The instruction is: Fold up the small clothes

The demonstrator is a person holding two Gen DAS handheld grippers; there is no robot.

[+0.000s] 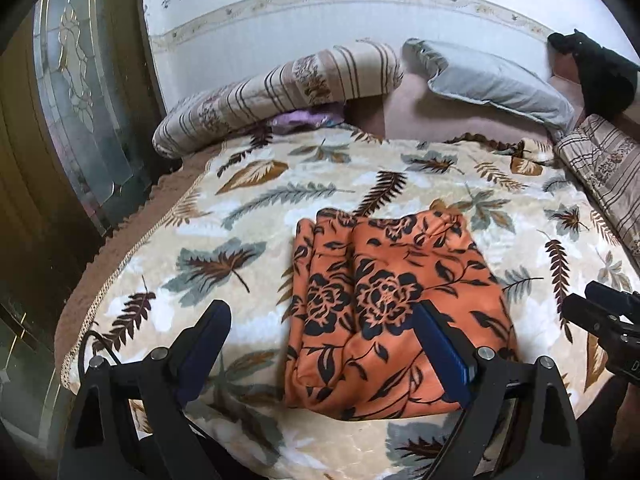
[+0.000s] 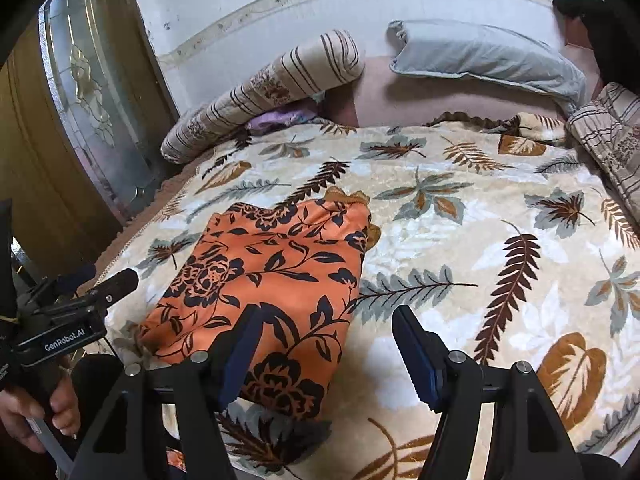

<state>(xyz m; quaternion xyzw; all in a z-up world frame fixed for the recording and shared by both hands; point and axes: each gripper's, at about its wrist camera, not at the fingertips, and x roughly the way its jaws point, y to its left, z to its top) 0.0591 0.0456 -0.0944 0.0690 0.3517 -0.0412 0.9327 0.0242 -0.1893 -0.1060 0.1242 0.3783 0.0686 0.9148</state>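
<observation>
One orange floral garment (image 1: 384, 312) is lying folded while both the left gripper (image 1: 320, 344) and right gripper (image 2: 326, 344) are hovering open, holding nothing.

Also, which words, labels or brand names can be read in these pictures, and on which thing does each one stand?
"GenRobot.AI": white letters on the black body of the left gripper, seen in the right wrist view.
Small white print at the left edge, beside the hand: too small to read.
Nothing else carries text.
</observation>
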